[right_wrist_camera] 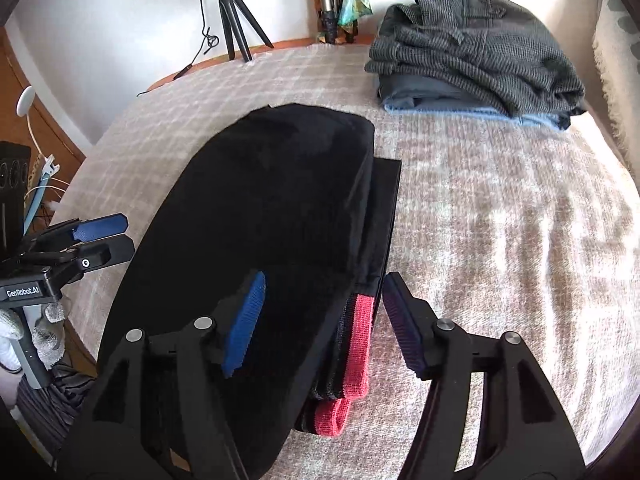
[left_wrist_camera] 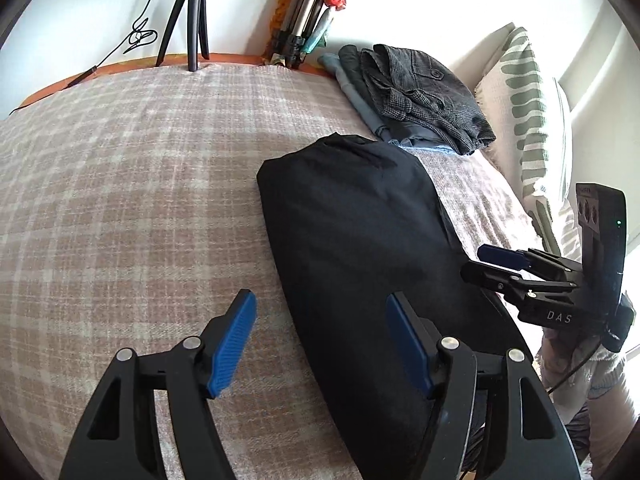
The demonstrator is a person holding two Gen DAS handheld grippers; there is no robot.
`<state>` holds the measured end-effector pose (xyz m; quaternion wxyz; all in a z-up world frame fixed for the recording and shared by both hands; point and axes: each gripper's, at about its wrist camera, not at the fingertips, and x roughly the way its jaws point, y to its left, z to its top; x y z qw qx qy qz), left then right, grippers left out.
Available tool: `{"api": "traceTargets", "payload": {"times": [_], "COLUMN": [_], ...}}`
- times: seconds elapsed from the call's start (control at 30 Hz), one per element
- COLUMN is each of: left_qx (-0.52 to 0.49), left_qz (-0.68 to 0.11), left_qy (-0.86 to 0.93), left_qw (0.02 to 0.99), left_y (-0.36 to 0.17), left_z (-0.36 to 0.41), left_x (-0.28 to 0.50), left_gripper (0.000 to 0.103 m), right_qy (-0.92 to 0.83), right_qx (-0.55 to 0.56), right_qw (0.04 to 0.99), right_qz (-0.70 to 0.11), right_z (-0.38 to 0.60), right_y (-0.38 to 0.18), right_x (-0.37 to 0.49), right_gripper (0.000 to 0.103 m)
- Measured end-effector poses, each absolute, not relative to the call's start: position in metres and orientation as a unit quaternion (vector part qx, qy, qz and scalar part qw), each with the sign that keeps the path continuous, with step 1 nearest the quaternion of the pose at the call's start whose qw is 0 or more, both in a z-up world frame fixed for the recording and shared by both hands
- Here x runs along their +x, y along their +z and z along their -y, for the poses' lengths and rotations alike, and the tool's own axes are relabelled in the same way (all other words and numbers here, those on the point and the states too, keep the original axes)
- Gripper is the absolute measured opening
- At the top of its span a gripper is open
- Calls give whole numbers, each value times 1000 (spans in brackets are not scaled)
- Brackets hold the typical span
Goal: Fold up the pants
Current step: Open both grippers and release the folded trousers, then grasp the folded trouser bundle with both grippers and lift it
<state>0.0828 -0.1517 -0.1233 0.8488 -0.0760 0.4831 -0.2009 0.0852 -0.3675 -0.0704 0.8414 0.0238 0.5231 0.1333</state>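
Observation:
The black pants (left_wrist_camera: 360, 232) lie folded into a long bundle on the plaid blanket (left_wrist_camera: 140, 200); they also show in the right wrist view (right_wrist_camera: 260, 216), with a red waistband (right_wrist_camera: 358, 344) sticking out at the near right edge. My left gripper (left_wrist_camera: 320, 344) is open and empty, its fingers straddling the bundle's near left edge. My right gripper (right_wrist_camera: 324, 320) is open and empty above the waistband end. Each gripper shows in the other's view: the right one (left_wrist_camera: 490, 262) and the left one (right_wrist_camera: 108, 236).
A stack of folded grey and blue garments (right_wrist_camera: 472, 60) lies at the far right of the bed (left_wrist_camera: 424, 96). A patterned pillow (left_wrist_camera: 528, 120) is on the right. Tripods (left_wrist_camera: 188, 20) stand against the back wall. A wooden cabinet (right_wrist_camera: 40, 128) is at left.

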Motion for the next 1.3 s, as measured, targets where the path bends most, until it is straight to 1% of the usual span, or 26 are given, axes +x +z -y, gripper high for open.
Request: {"api": "traceTargets", "payload": {"times": [0.17,0.23,0.3,0.33,0.4,0.43,0.53,0.63,0.73,0.77,0.83,0.9,0.97,1.2,1.3], "left_qx": [-39,-29,-24,-21,-13,-12,-16,-41,-89,-100,-115,-126,-138,-169,-172], "left_qz": [-473,-472,-467,-464,-460,-460,-464,-474,-491,-493,-496,-504,-511,-533,-540], "left_qy": [-179,-177,-173,-172,-173,-174,-179,-188,-197,-197,-202,-209,-210,-222,-228], "left_qw": [862,863,867,869,871,871,867,859,844,841,837,828,822,799,792], "left_y": [-121,-121,-119,-119,-117,-117,-119,-123,-128,-129,-131,-133,-138,-152,-157], "left_z": [156,157,156,156,156,156,155,148,139,137,135,135,136,143,148], "left_x": [78,76,74,73,70,69,68,73,83,86,93,100,106,120,125], "left_gripper": [65,65,65,65,65,65,65,65,65,65,65,65,65,65,65], "right_qy": [180,207,210,209,200,196,196,211,204,200,190,190,196,192,202], "right_qx": [-20,-25,-33,-36,-41,-47,-73,-40,13,32,63,97,131,185,193], "right_qw": [864,861,858,854,846,843,841,837,839,838,837,828,812,773,772], "right_qz": [-469,-463,-468,-475,-492,-498,-499,-504,-505,-506,-509,-518,-534,-575,-572], "right_z": [347,338,332,331,332,333,334,341,359,367,383,397,408,421,420], "right_y": [-44,-41,-47,-54,-69,-76,-79,-71,-63,-62,-64,-69,-78,-116,-121], "right_x": [50,36,25,22,18,18,16,23,37,44,58,71,85,115,119], "right_gripper": [64,64,61,56,52,47,47,47,49,55,62,63,67,67,67]}}
